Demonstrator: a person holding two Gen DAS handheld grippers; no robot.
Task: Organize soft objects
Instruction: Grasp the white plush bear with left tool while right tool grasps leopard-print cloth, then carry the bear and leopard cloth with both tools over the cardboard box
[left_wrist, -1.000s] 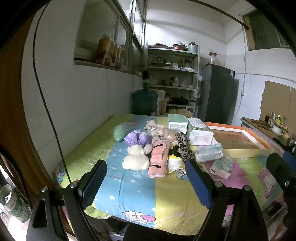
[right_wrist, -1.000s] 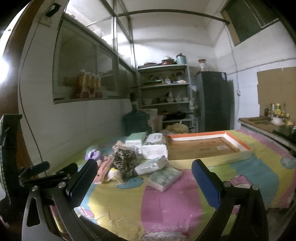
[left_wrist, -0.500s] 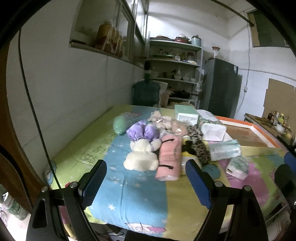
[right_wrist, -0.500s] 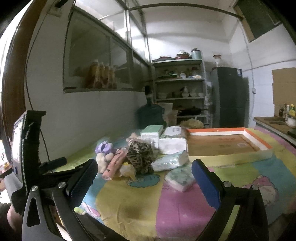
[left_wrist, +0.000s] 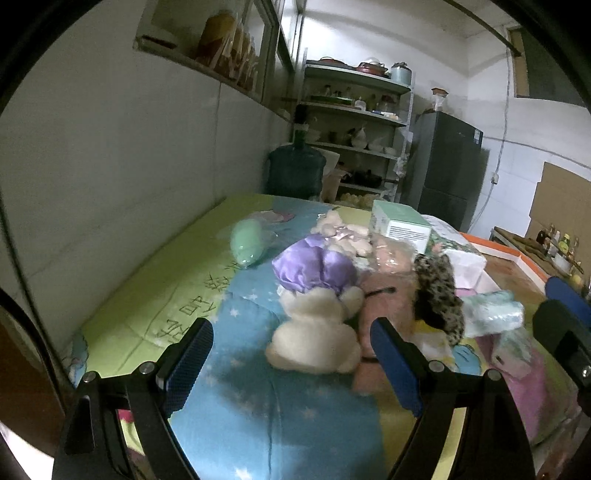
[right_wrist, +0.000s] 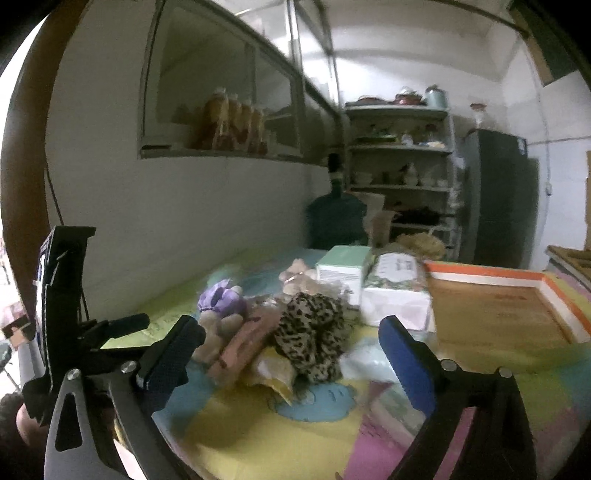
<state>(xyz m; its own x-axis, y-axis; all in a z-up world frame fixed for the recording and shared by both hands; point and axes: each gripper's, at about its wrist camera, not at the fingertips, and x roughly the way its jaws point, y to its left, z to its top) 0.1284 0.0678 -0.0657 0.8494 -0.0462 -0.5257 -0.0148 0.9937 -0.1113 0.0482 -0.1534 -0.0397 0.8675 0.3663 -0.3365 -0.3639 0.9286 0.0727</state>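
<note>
A heap of soft things lies on the colourful sheet (left_wrist: 258, 413): a white plush toy (left_wrist: 314, 332) with a purple satin cap (left_wrist: 314, 266), a pink rolled towel (left_wrist: 384, 299), a leopard-print cloth (left_wrist: 439, 295), a mint green pillow (left_wrist: 245, 240) and small beige plush toys (left_wrist: 343, 229). My left gripper (left_wrist: 291, 365) is open just short of the white plush. My right gripper (right_wrist: 291, 365) is open before the leopard-print cloth (right_wrist: 310, 332) and the pink towel (right_wrist: 243, 343). Neither holds anything.
A mint green box (left_wrist: 400, 223), wrapped tissue packs (left_wrist: 495, 314) and a white pack (right_wrist: 395, 306) sit behind the heap. An orange-rimmed cardboard tray (right_wrist: 491, 273) lies at the right. A white wall (left_wrist: 110, 166) runs along the left; a water jug (left_wrist: 295, 170), shelves and fridge stand behind.
Both grippers have moved forward toward the heap, which now looks larger in both views. Their jaws stay wide apart. No object has moved.
</note>
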